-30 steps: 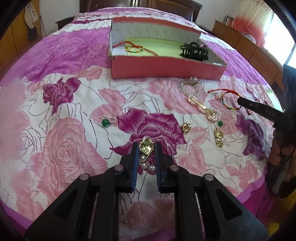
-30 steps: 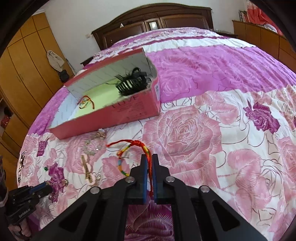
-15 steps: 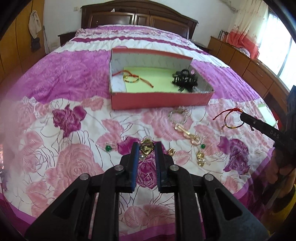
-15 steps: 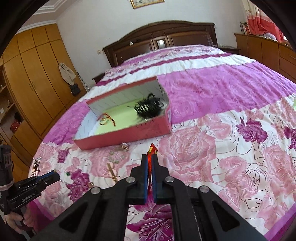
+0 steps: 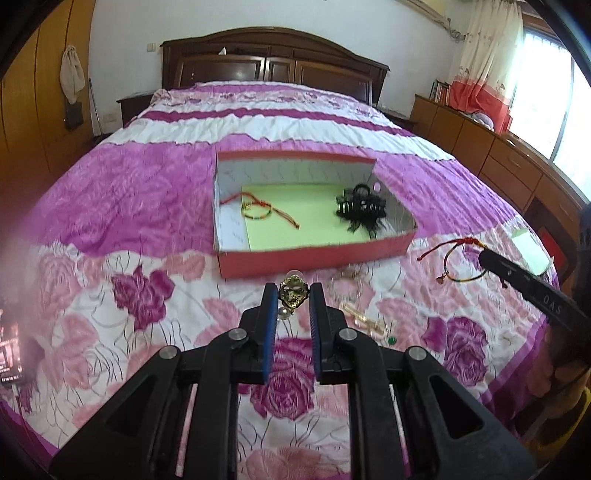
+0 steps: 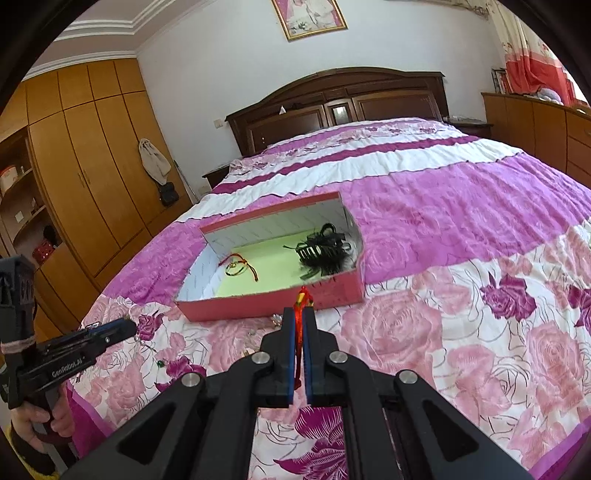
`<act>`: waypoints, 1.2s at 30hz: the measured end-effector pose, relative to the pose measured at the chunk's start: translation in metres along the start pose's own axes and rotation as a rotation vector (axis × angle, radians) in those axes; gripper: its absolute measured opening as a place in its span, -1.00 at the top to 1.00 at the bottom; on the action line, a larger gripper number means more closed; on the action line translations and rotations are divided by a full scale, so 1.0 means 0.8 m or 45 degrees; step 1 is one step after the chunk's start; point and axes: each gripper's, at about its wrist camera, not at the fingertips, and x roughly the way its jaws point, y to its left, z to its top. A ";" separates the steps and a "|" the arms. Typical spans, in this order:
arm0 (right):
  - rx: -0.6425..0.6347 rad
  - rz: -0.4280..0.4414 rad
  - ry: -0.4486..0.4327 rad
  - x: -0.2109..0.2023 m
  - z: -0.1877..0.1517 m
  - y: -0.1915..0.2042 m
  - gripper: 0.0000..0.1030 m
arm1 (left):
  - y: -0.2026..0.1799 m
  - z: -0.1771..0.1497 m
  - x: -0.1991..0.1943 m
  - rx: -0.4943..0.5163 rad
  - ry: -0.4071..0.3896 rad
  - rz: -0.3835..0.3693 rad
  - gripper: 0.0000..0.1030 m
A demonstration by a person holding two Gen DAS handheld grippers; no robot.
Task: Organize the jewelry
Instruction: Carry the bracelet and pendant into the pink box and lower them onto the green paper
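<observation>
Now my left fingers pinch the gold brooch, right fingers the red bracelet, both short of the box; its dangling cord may snag the wall.

Dark wooden headboard at frame centre, white wall behind; orange wardrobe left; framed picture top; curtained window right, bright daylight.

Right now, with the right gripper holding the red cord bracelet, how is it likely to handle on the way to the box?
Probably floppy: the bracelet hangs as a slack loop from the right gripper, tail trailing. Likely light, since a thin pinch on the cord holds it. The dangling loop may swing or snag on the box rim.
</observation>
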 end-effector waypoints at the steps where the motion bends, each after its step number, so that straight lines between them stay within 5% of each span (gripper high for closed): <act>1: -0.007 0.003 -0.005 0.001 0.002 0.002 0.91 | 0.000 0.003 0.001 0.001 -0.008 0.002 0.84; 36: -0.169 -0.035 -0.286 0.080 0.085 0.030 0.91 | 0.008 0.090 0.068 0.016 -0.371 0.155 0.83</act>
